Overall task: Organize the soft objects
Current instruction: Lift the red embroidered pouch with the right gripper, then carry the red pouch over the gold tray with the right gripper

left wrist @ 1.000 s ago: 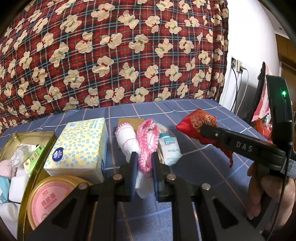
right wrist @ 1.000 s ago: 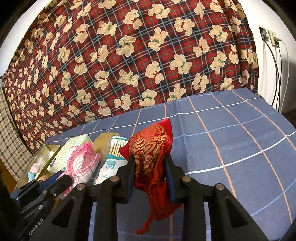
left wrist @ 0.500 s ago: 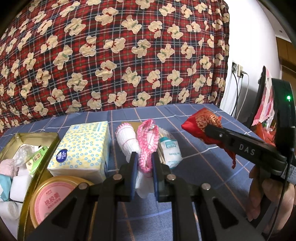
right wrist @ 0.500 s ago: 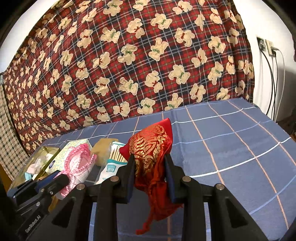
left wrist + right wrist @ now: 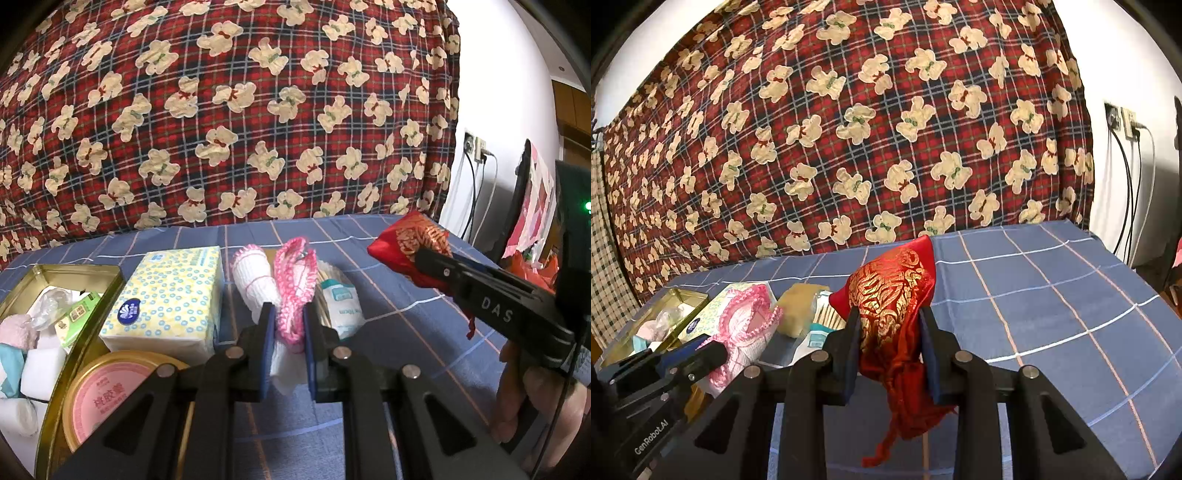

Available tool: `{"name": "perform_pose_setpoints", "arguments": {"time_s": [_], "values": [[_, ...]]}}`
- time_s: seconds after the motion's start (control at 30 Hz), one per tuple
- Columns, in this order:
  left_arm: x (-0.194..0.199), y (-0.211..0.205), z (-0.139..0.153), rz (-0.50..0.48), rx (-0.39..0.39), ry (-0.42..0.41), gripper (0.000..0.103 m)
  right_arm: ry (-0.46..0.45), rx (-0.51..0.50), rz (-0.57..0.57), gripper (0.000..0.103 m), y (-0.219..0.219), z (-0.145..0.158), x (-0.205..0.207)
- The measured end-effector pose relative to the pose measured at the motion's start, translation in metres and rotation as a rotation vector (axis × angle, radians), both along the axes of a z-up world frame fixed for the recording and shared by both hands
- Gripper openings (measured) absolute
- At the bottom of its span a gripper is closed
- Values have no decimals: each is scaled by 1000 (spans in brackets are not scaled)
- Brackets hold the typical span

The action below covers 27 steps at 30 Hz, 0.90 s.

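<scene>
Your right tongs [image 5: 888, 347] clench the red-and-gold pouch [image 5: 894, 295] at lower centre of the right view, above the blue checked tabletop [image 5: 1052, 295]. Your left tongs [image 5: 290, 345] pinch the pink-and-white knitted piece [image 5: 293, 284] at lower centre of theirs.

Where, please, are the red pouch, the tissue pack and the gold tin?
red pouch [image 5: 894, 295]: right wrist view, on its gold-patterned front.
tissue pack [image 5: 173, 291]: left wrist view, on its dotted top face.
gold tin [image 5: 110, 286]: left wrist view, on its right rim.
</scene>
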State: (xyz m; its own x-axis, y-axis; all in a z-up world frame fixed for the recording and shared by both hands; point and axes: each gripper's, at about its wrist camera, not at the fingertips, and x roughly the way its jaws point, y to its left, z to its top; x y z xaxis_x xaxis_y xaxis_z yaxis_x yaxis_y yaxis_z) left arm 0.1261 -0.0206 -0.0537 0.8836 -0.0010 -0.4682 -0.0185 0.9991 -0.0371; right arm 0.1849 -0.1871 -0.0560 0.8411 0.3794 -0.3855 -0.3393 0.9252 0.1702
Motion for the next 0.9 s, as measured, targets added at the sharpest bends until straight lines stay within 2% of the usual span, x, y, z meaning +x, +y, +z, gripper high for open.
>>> {"name": "perform_pose_setpoints", "arguments": {"time_s": [0.9], "values": [[-14, 2, 5, 27, 17, -81, 12, -126, -55, -5, 32, 7, 6, -23]]}}
